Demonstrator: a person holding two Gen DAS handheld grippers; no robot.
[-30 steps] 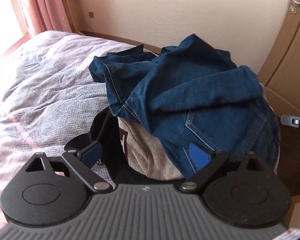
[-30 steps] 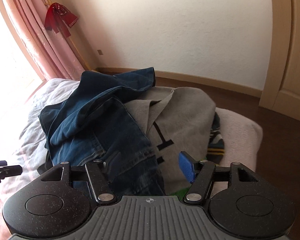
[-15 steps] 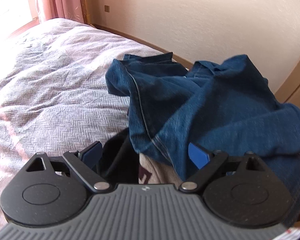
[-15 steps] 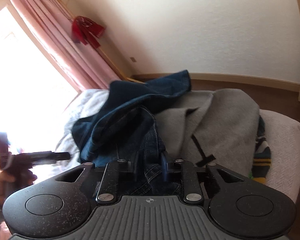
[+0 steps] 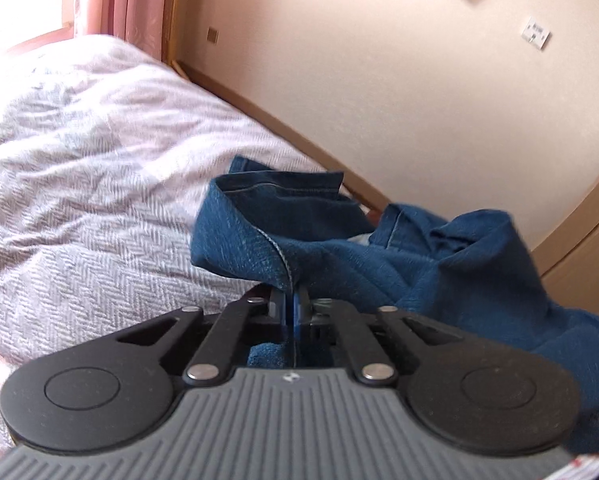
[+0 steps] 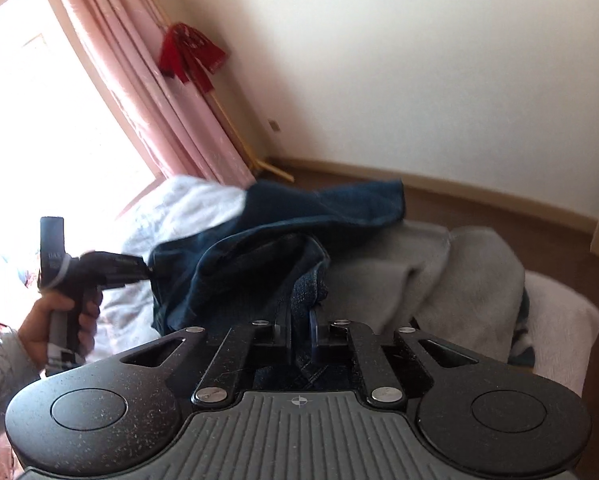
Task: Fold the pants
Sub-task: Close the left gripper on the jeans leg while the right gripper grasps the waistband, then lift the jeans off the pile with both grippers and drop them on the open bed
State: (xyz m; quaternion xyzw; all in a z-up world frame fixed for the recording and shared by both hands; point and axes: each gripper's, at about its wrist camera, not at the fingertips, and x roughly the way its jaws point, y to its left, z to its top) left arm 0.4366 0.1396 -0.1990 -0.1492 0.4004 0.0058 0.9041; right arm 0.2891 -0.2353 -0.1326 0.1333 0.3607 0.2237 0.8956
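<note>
Crumpled dark blue jeans (image 5: 419, 272) lie at the end of a bed. In the left wrist view my left gripper (image 5: 289, 304) is closing on a stitched seam fold of the jeans, with the denim pinched between its pads. The right gripper (image 6: 299, 320) is closing on another bunched fold of the jeans (image 6: 259, 232), and cloth fills the narrow gap between its jaws. The right wrist view also shows the left gripper (image 6: 147, 270) biting the jeans' left edge, held by a person's hand (image 6: 59, 320).
A grey herringbone bed cover (image 5: 99, 200) spreads to the left. A grey sweater (image 6: 439, 280) lies under and right of the jeans. Pink curtains (image 6: 147, 92), a red cloth (image 6: 189, 54) hanging by them, the wall and a wooden door (image 5: 579, 260) stand beyond.
Both grippers went from open to closed on the jeans. The left one moved forward and left along the denim edge; the right one lifted a little with its fold.
</note>
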